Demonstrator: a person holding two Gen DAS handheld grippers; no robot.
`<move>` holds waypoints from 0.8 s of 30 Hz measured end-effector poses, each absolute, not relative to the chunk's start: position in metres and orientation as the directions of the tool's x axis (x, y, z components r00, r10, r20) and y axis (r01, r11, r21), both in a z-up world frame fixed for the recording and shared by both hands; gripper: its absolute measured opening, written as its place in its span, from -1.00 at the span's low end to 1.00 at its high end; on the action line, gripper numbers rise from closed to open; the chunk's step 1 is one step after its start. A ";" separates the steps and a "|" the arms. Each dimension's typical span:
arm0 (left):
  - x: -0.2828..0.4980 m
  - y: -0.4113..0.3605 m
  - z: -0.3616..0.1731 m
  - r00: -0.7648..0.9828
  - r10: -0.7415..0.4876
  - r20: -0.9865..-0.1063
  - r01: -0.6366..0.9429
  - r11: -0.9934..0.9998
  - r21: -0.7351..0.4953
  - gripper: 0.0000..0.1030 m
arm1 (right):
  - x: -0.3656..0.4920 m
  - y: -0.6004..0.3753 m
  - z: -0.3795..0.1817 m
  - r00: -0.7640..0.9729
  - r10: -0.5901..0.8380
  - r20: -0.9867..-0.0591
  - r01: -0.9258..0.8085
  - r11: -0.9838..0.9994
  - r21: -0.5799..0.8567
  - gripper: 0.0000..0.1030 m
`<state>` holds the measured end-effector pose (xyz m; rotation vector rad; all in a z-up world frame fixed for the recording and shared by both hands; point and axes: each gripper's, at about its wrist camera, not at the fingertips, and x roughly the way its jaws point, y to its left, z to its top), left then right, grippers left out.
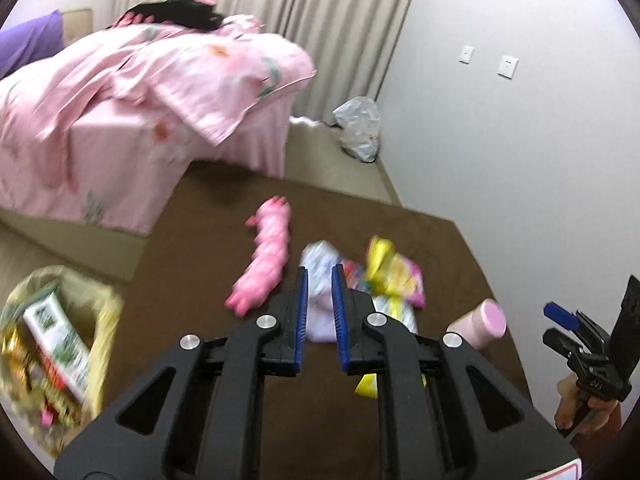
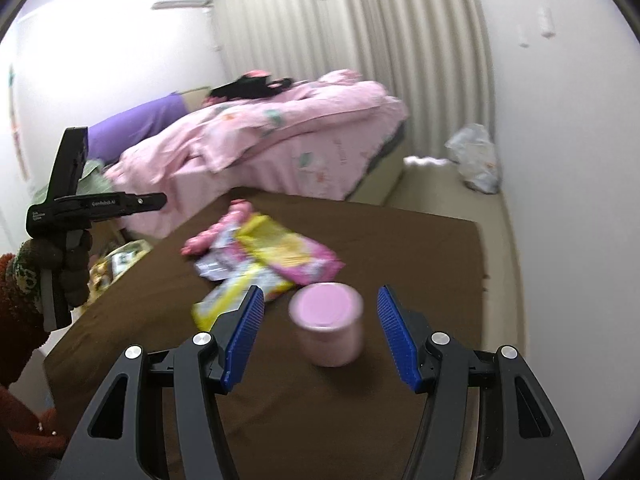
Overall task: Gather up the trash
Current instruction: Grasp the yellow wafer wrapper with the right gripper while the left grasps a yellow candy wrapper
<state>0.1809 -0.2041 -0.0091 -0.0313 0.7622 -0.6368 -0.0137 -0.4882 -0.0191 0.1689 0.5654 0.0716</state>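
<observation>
Hovering over brown table (image 1: 192, 240): left gripper (image 1: 320, 280), jaws nearly closed with narrow gap, nothing between. Right gripper (image 2: 320, 304), jaws wide apart, pink cup (image 2: 328, 328) standing between pads, not touched. Wrappers (image 2: 280, 256) piled near table middle. Trash bin (image 1: 52, 320), already holding packets, beside table edge.

Brown table (image 2: 360, 400), pink cup (image 2: 327, 322), yellow-and-pink wrapper (image 2: 288, 250), pink floral bedding (image 1: 160, 80), blue gripper pads (image 2: 394, 338).
</observation>
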 end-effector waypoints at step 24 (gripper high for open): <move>0.168 -0.182 -0.054 0.463 -0.608 -0.644 0.565 0.763 -0.314 -0.06 | 0.066 -0.395 -0.098 0.628 0.238 -0.741 -0.135 0.971 0.197 -0.14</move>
